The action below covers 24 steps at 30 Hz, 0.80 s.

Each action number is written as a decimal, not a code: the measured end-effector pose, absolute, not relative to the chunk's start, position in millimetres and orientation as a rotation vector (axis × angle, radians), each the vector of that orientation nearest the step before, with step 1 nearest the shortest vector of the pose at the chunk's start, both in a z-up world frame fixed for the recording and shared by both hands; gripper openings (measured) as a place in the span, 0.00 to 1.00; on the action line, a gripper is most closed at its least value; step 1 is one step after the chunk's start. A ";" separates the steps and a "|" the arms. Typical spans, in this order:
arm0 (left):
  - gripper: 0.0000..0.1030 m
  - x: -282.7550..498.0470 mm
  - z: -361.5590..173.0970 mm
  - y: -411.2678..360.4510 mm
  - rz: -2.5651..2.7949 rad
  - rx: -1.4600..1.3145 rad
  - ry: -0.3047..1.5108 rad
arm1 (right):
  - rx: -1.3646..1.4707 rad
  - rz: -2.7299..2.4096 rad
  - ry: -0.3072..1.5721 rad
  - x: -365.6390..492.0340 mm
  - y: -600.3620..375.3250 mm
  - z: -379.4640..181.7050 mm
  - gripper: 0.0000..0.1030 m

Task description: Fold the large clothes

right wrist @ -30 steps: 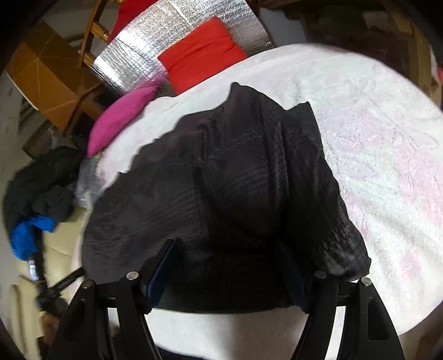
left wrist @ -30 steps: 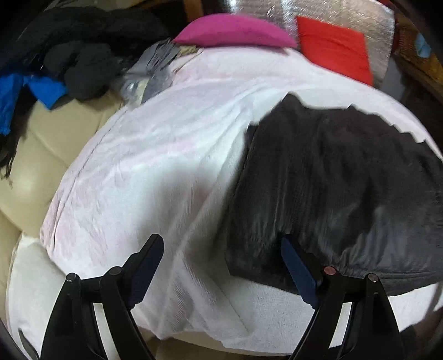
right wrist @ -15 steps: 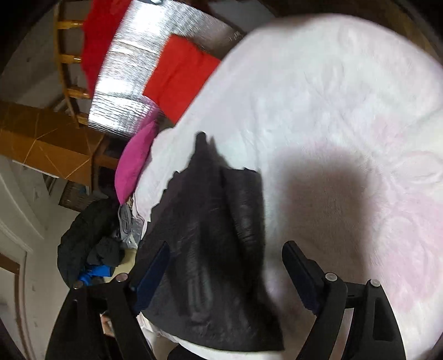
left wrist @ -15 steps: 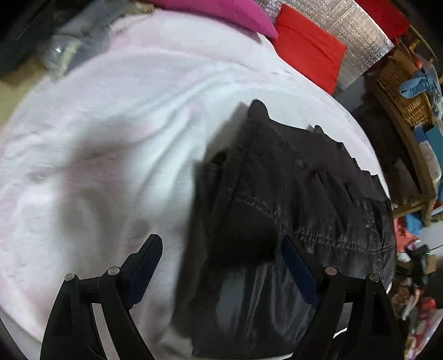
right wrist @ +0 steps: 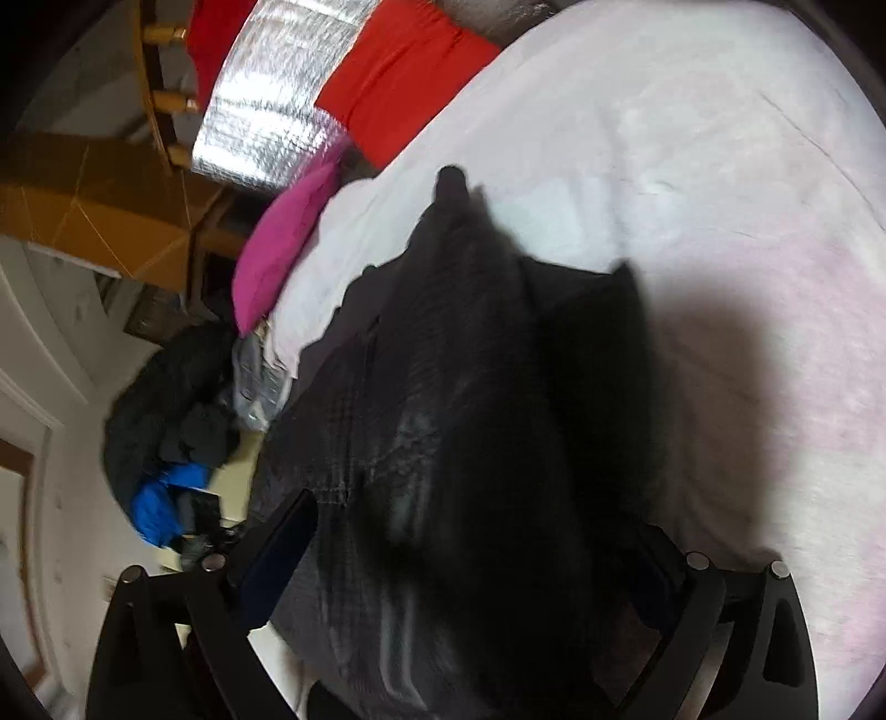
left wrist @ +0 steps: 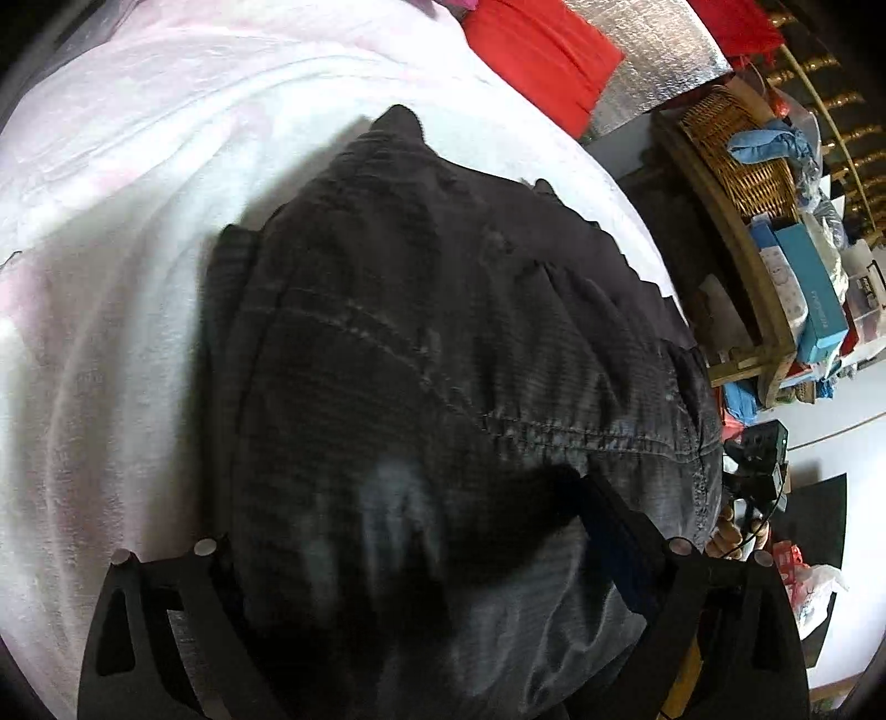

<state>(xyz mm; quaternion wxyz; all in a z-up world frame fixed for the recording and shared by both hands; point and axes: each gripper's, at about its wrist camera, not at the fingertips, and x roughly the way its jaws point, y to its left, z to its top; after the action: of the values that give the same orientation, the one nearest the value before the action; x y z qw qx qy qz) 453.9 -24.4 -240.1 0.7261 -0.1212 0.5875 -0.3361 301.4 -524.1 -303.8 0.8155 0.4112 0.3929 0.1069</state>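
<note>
A large black garment [left wrist: 443, 354] lies folded on a white and pink blanket [left wrist: 111, 232]. In the left wrist view my left gripper [left wrist: 410, 526] is open, its jaws wide apart over the garment's near end, with cloth between them. In the right wrist view the same black garment [right wrist: 476, 421] fills the middle. My right gripper [right wrist: 470, 531] is open too, its jaws straddling the garment's near end. Both views are blurred close to the fingers, so contact with the cloth cannot be told.
A red cushion [left wrist: 537, 50], a silver foil mat [left wrist: 653, 61] and a pink cushion [right wrist: 288, 243] lie at the blanket's far end. A wicker basket [left wrist: 736, 160] and boxes stand on a shelf to the right. A dark clothes pile [right wrist: 166, 410] lies to the left.
Both grippers have moved in over the black garment, which now fills the space between each pair of jaws. The left view has swung right, off the blanket. Both jaws stay open.
</note>
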 end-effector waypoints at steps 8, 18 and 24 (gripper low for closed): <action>0.70 450.9 -238.8 -42.6 -0.699 -0.227 1.247 | 0.677 0.106 0.889 308.2 -489.0 -290.7 0.67; 0.27 474.1 -192.8 -88.7 -0.616 -0.090 1.024 | 0.516 -0.017 0.734 350.0 -472.4 -232.8 0.33; 0.28 508.6 -189.9 -113.3 -0.538 -0.100 0.967 | 0.514 -0.080 0.653 383.9 -488.2 -222.5 0.31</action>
<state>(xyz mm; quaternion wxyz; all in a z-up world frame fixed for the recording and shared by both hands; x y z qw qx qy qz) 508.6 -113.3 -189.9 0.8495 -0.0477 0.4592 -0.2554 383.9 -488.2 -222.5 0.9142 0.2494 0.3172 -0.0387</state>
